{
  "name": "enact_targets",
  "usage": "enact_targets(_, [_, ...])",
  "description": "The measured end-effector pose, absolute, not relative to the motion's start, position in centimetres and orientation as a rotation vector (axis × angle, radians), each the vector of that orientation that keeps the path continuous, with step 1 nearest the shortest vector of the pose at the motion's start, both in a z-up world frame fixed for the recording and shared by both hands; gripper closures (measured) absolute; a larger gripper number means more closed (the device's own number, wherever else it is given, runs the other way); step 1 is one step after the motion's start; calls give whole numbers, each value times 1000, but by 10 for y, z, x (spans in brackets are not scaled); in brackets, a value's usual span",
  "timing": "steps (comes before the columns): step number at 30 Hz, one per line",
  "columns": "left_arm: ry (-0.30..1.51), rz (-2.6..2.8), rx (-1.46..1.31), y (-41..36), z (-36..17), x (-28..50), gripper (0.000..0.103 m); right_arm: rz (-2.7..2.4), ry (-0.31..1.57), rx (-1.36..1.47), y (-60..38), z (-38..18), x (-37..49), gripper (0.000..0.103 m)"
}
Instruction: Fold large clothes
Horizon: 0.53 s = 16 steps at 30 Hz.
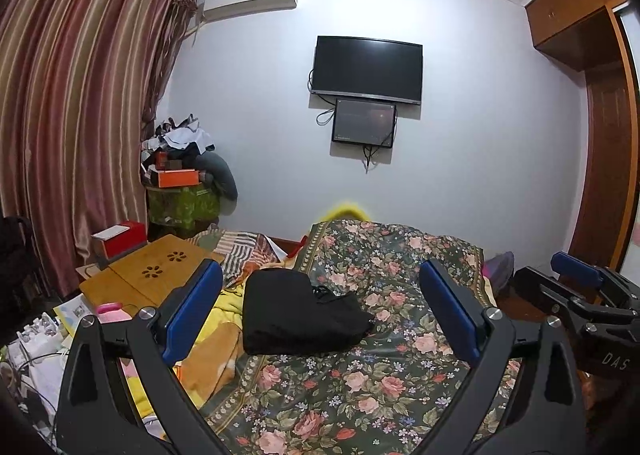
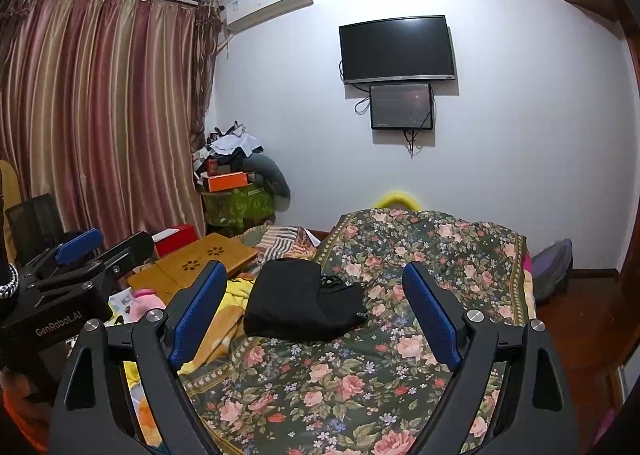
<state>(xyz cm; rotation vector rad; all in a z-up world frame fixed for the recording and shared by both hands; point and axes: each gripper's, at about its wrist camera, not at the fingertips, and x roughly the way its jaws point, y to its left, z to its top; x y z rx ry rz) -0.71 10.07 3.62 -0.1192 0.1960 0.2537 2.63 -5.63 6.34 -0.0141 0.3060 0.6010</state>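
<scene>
A black garment [image 1: 296, 311] [image 2: 298, 301] lies folded into a compact bundle on the flowered bedspread [image 1: 360, 383] [image 2: 352, 375], a cord loop on its top right. My left gripper [image 1: 320, 275] hovers above the bed in front of the bundle, jaws wide apart, nothing between the blue pads [image 1: 196, 307]. My right gripper [image 2: 310, 275] stands equally wide with blue pads [image 2: 430, 315] bare, also short of the bundle. In the left wrist view the right gripper [image 1: 580, 287] shows at the right edge; in the right wrist view the left gripper [image 2: 76, 251] shows at the left.
A wooden lap table [image 1: 148, 275] [image 2: 196, 263] and a red box [image 1: 120, 237] sit left of the bed, with yellow bedding [image 1: 224, 319] beside them. A cluttered pile [image 1: 180, 159] stands by the striped curtain [image 1: 72, 115]. A television [image 1: 366, 69] hangs on the far wall; a wardrobe [image 1: 600, 135] stands right.
</scene>
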Motion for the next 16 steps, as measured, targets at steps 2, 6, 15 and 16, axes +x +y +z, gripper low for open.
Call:
enact_targets(2, [198, 253, -121, 101, 36, -7, 4, 600, 308, -13, -56, 63, 26, 15])
enact_targets(6, [201, 252, -127, 102, 35, -7, 4, 599, 309, -11, -56, 62, 26, 15])
enact_targets(15, [215, 260, -140, 109, 31, -4, 4, 597, 326, -7, -52, 58, 27, 15])
enact_targets(16, [217, 262, -142, 110, 30, -4, 4, 598, 328, -9, -51, 58, 27, 15])
